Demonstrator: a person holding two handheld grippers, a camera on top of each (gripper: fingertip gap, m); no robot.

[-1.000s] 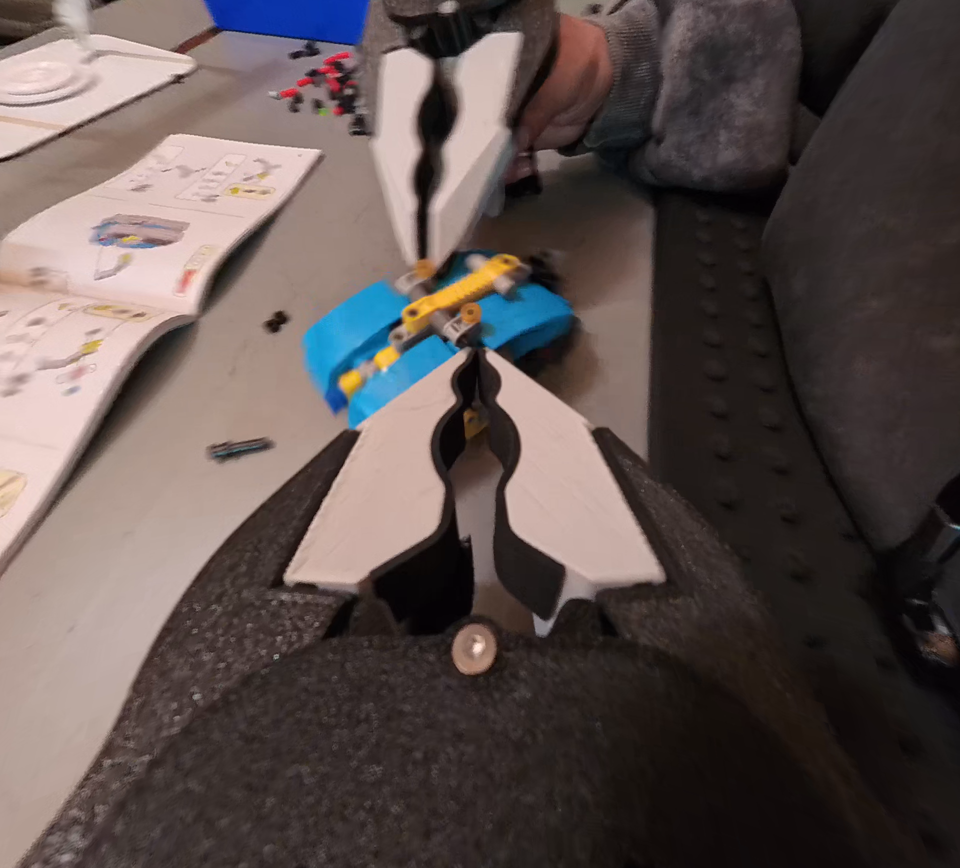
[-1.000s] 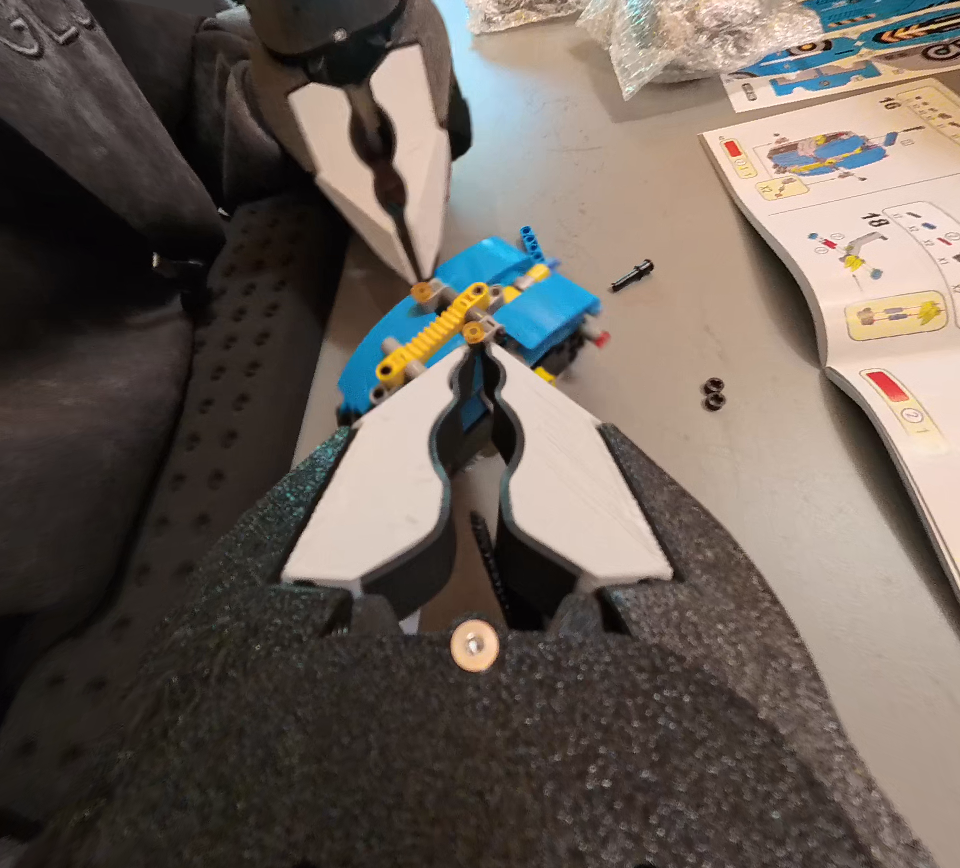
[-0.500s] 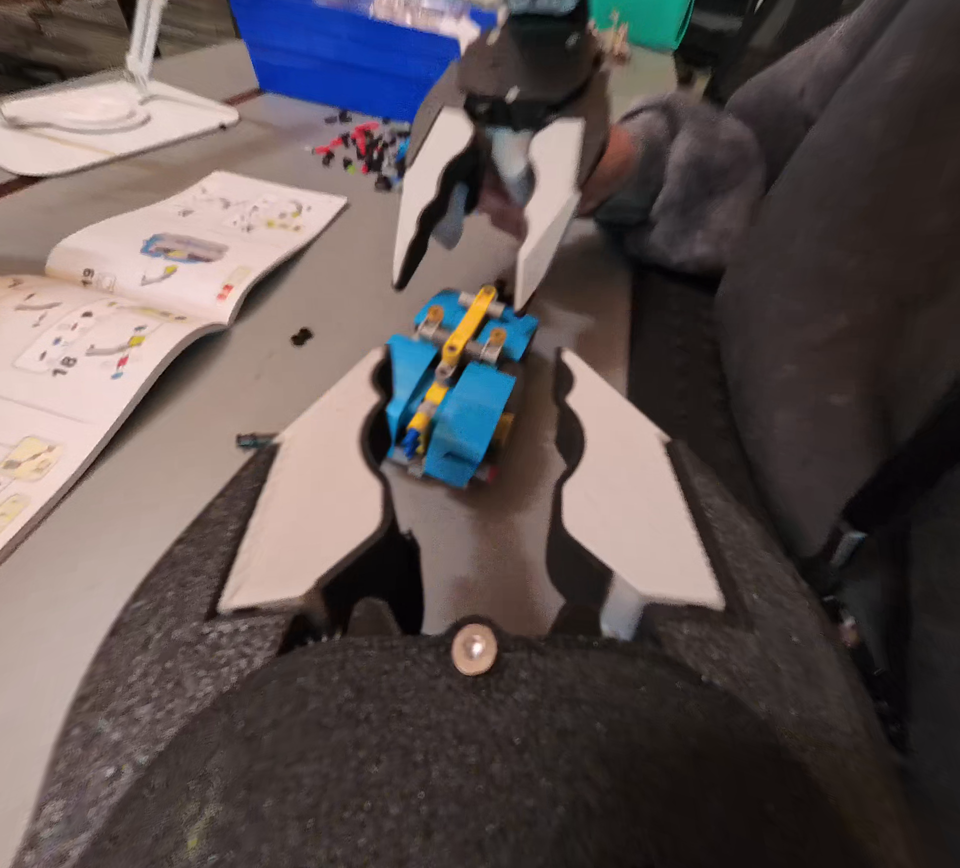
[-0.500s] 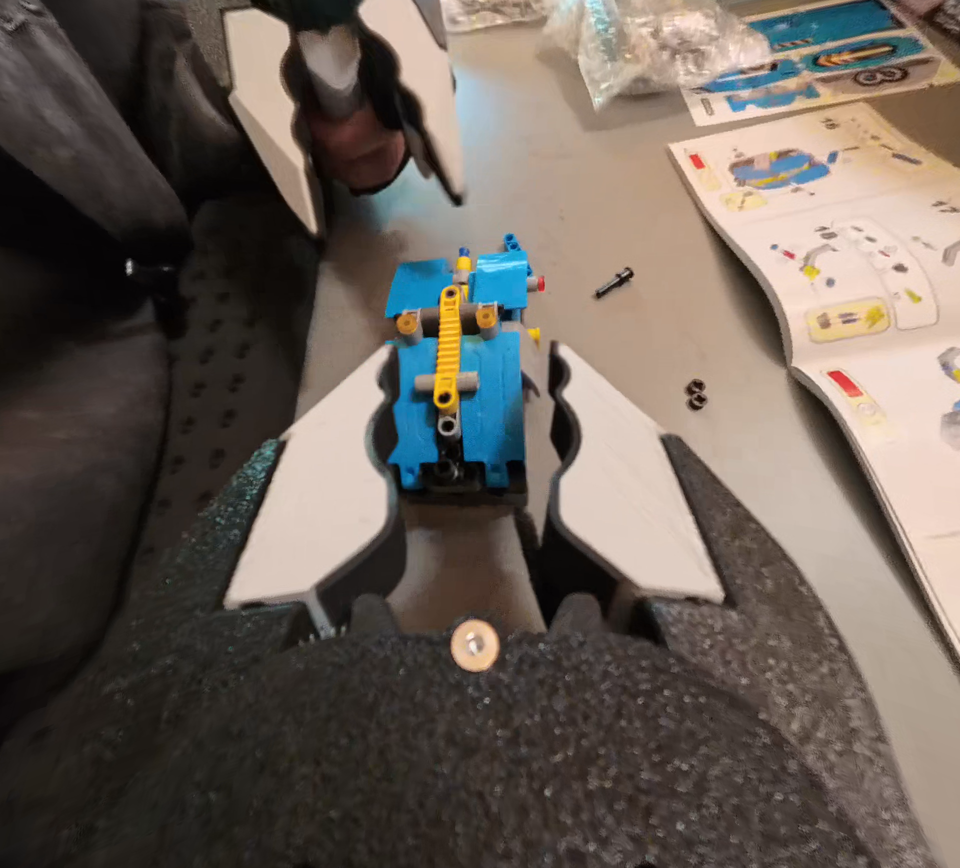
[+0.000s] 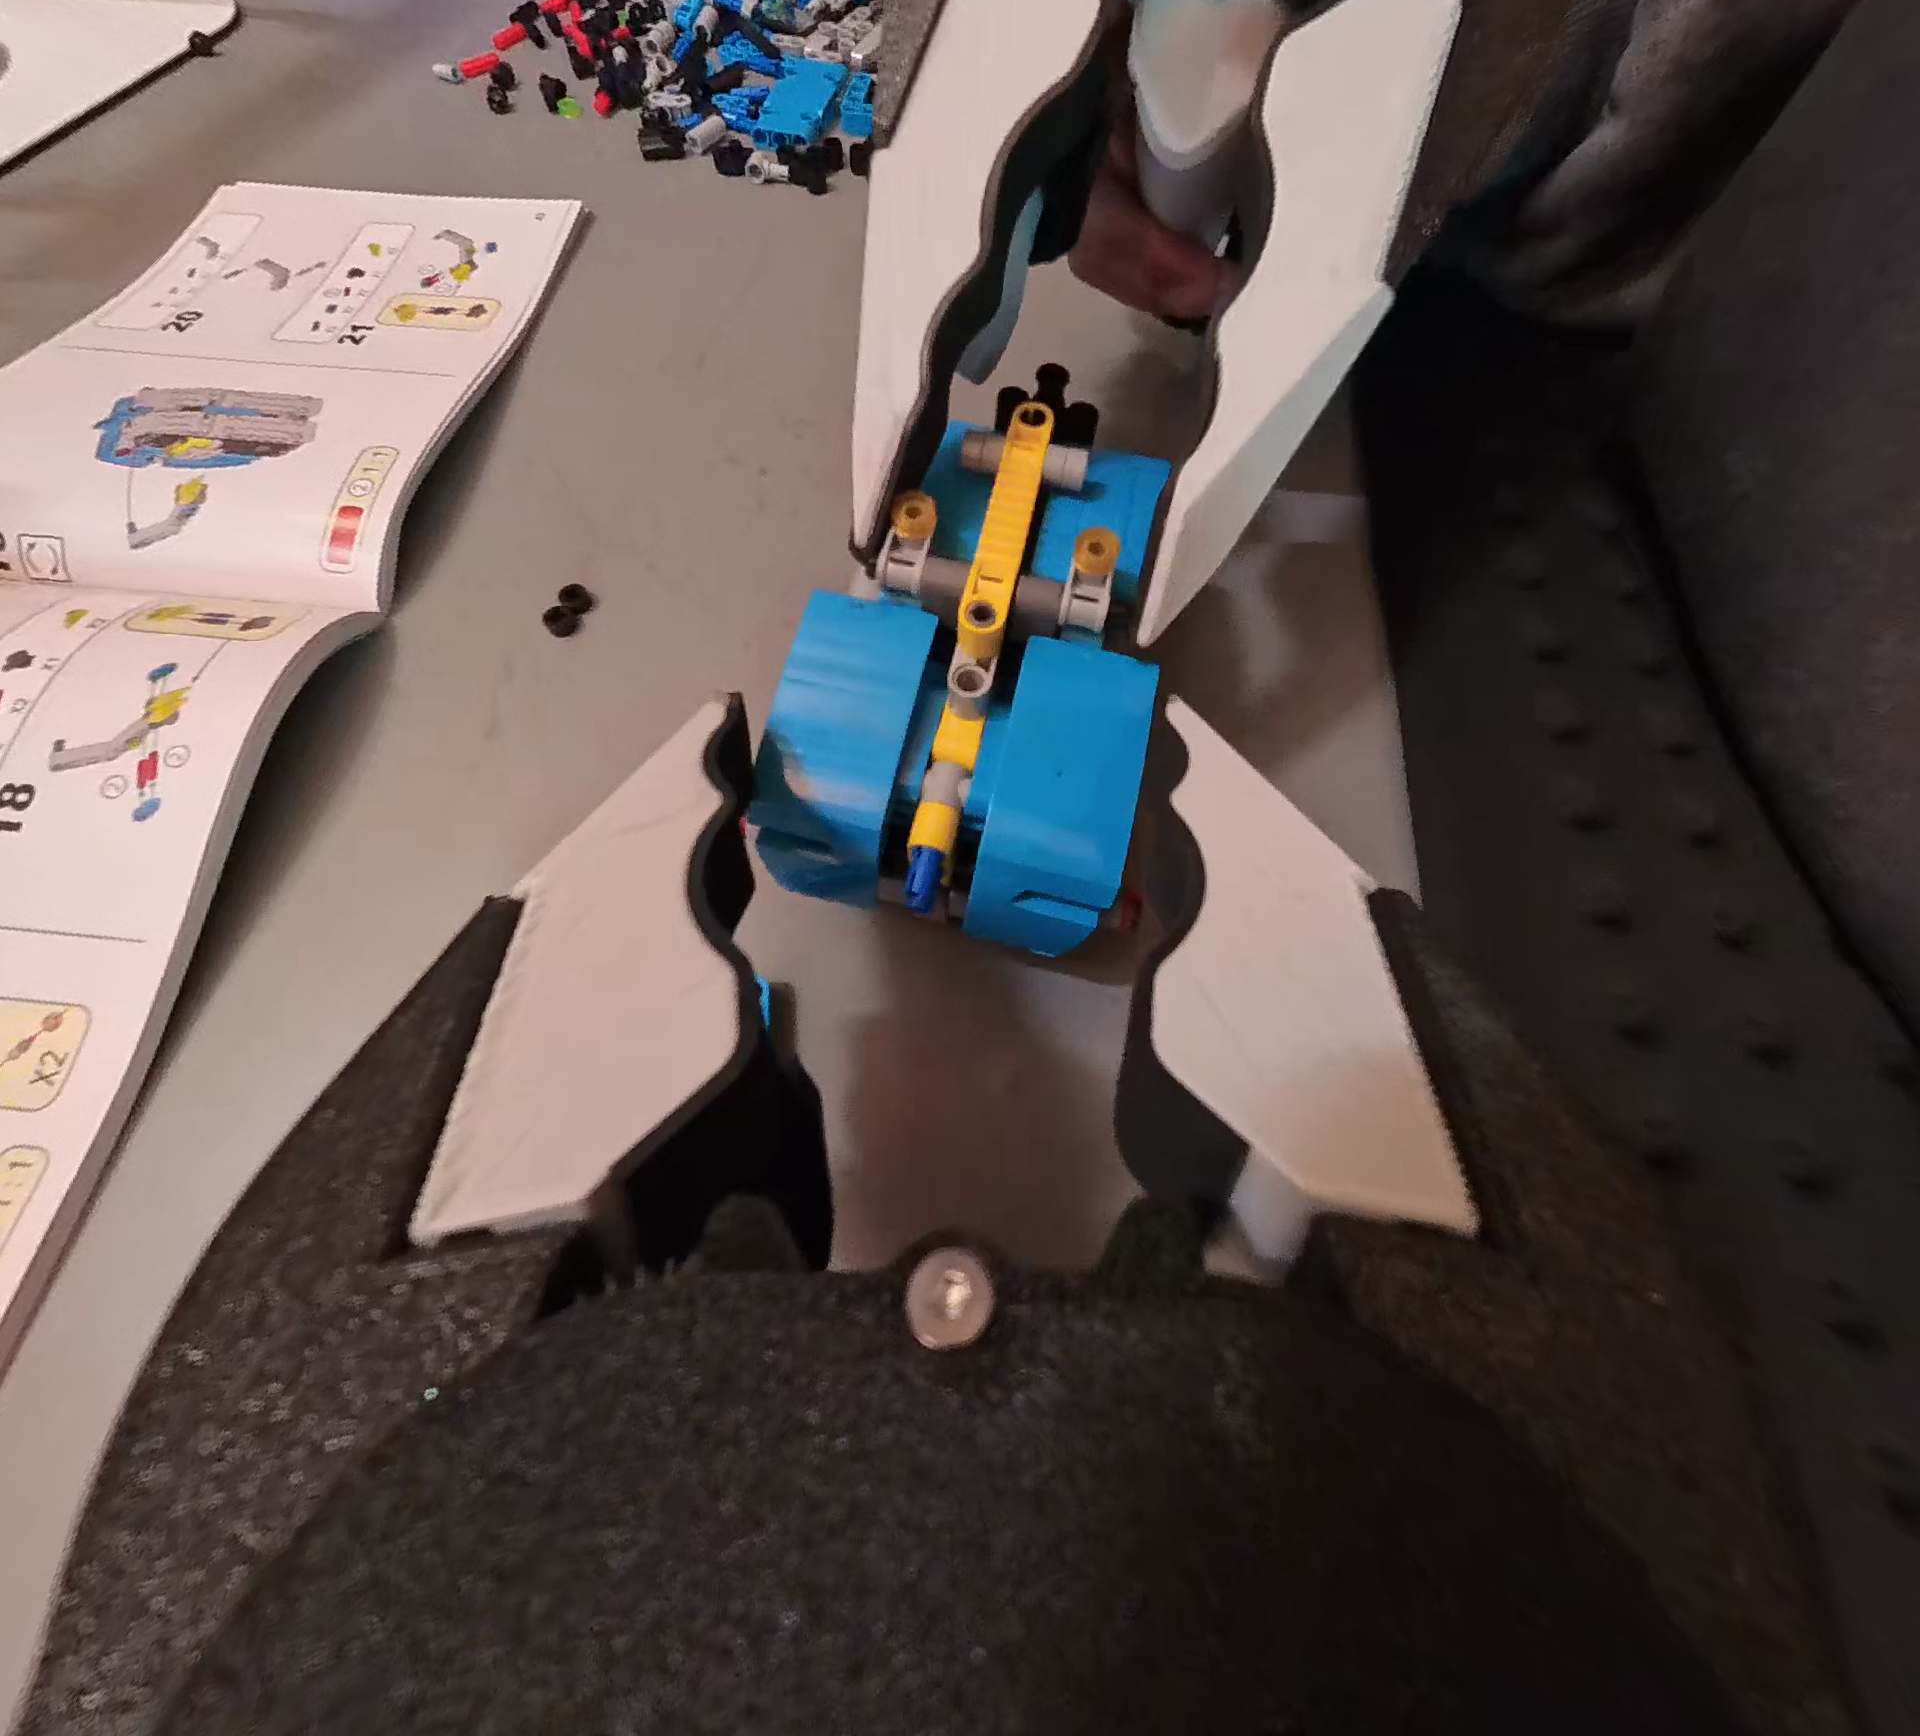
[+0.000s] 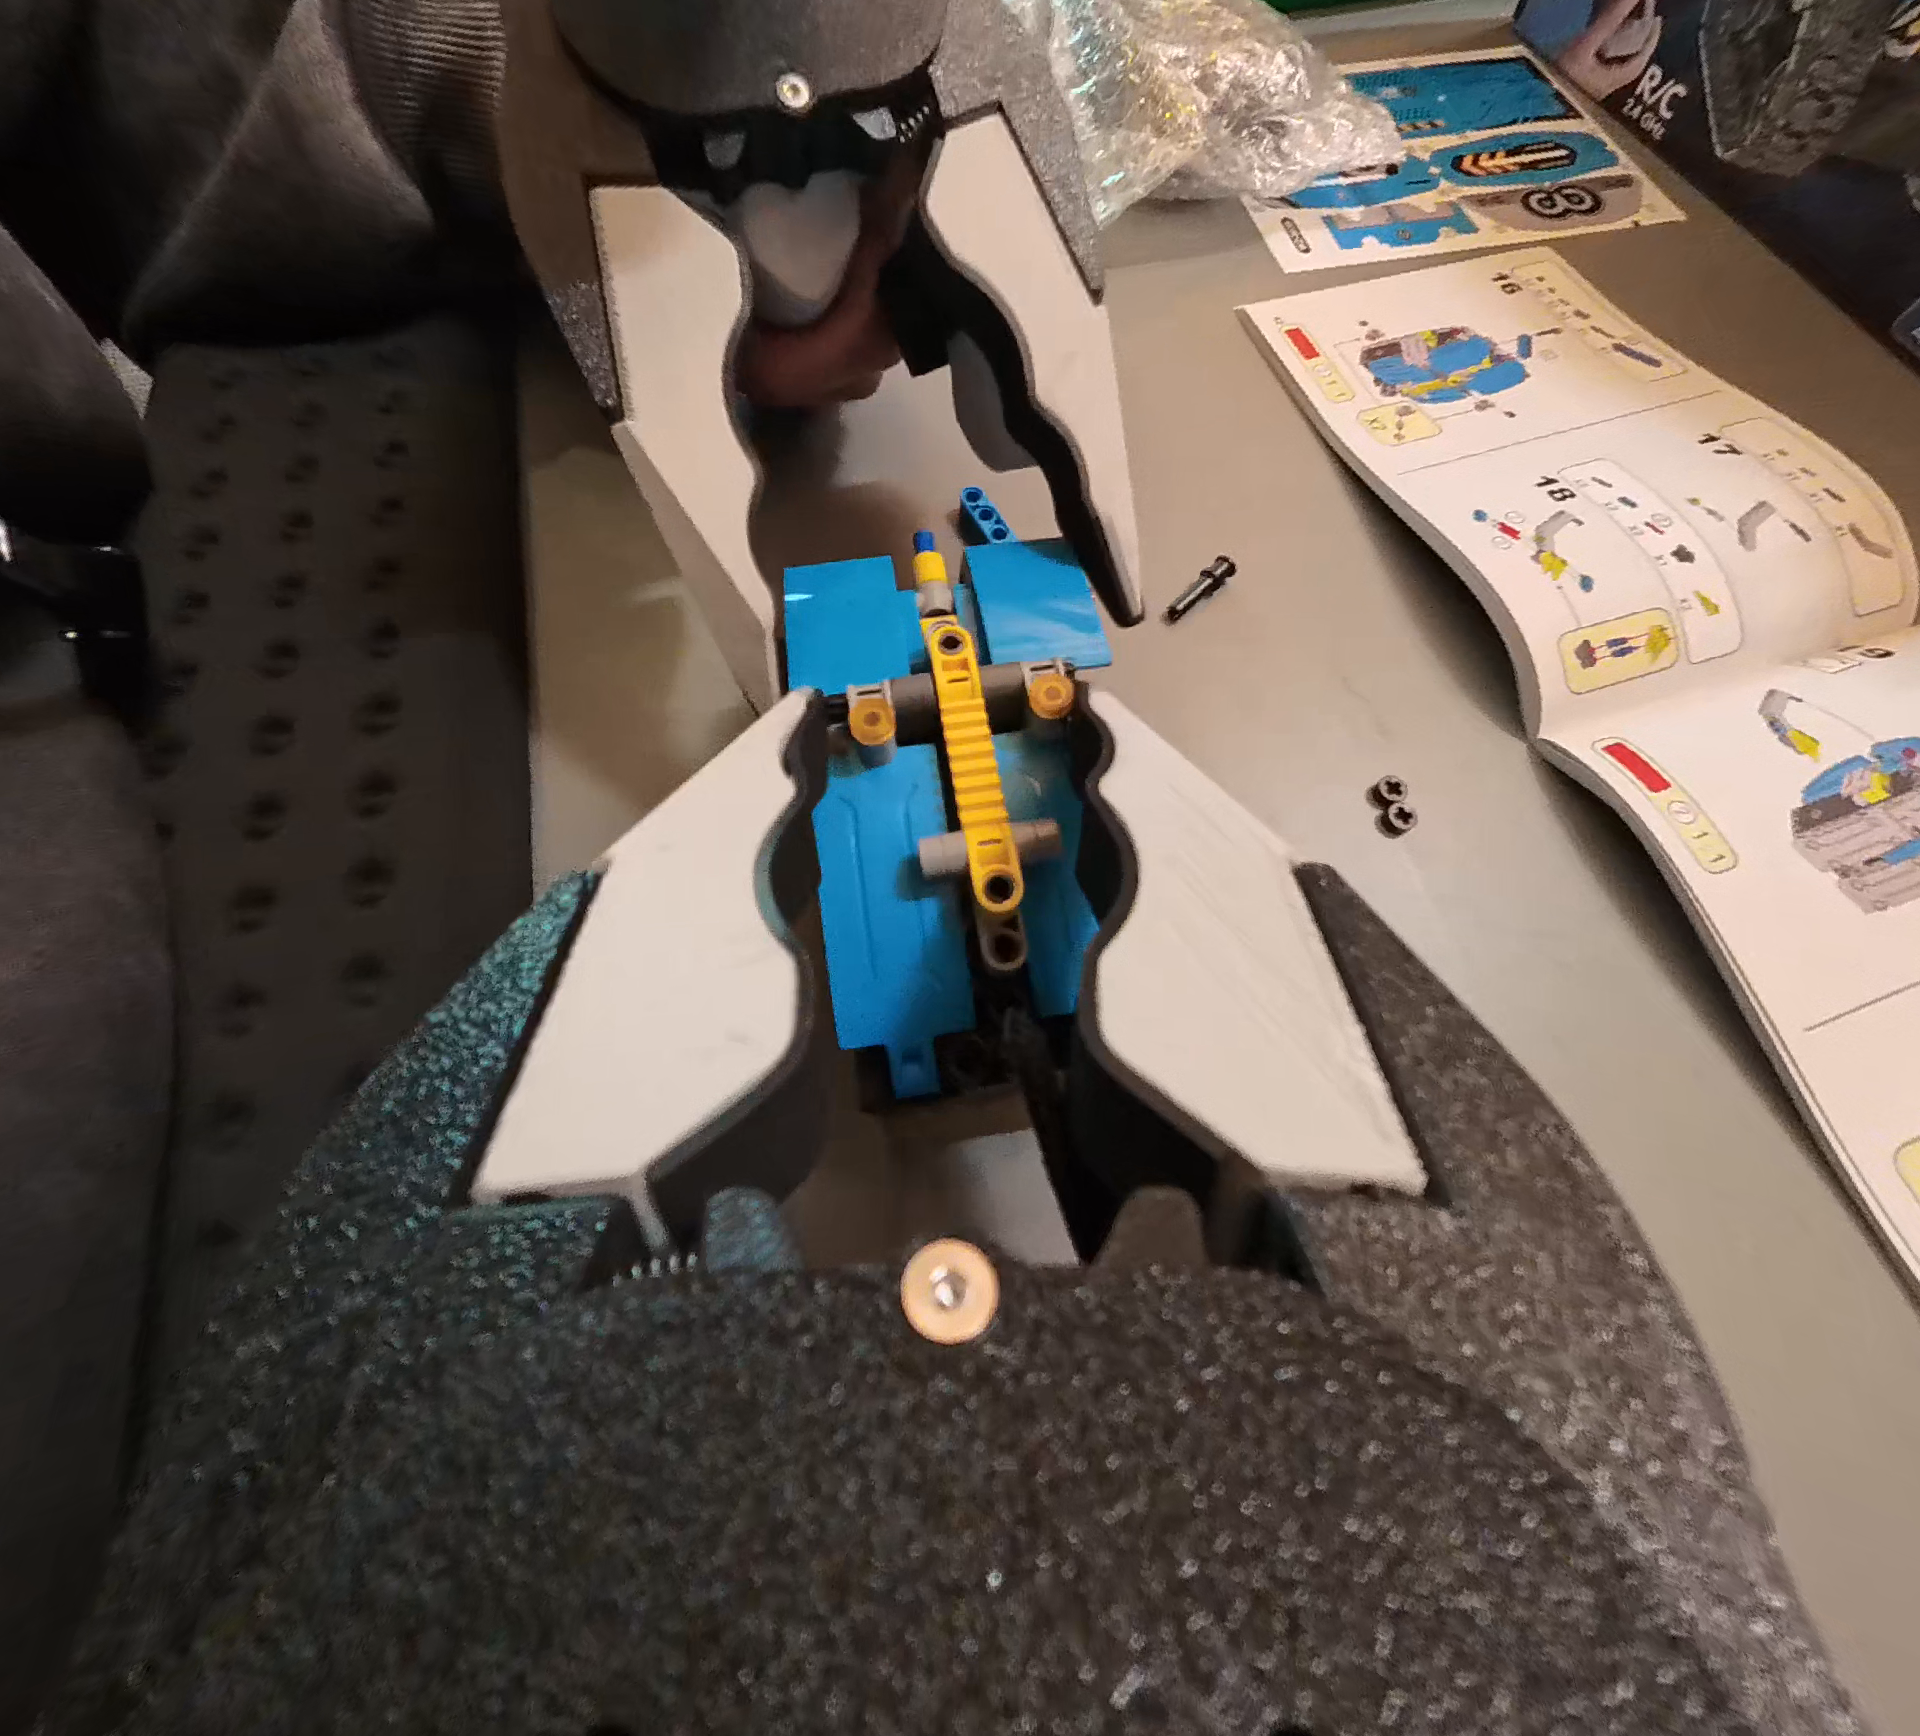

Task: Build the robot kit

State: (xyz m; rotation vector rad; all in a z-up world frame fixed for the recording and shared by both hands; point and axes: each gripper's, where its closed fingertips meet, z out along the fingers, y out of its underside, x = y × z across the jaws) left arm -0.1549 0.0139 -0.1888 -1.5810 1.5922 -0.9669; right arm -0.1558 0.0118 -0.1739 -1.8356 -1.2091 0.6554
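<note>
The left tool (image 5: 951,715) is spread wide around one end of a blue plastic brick-built assembly with a yellow toothed beam (image 5: 966,699). The right tool (image 6: 945,704) is likewise spread, flanking the opposite end. The assembly is set on the grey worktop (image 5: 623,460), near an open instruction booklet (image 6: 1621,606).

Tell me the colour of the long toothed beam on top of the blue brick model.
Yellow toothed beam, clearest in right wrist view.

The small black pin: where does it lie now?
In the right wrist view the black pin lies on the grey table, between the blue brick model and the open instruction booklet.
</note>
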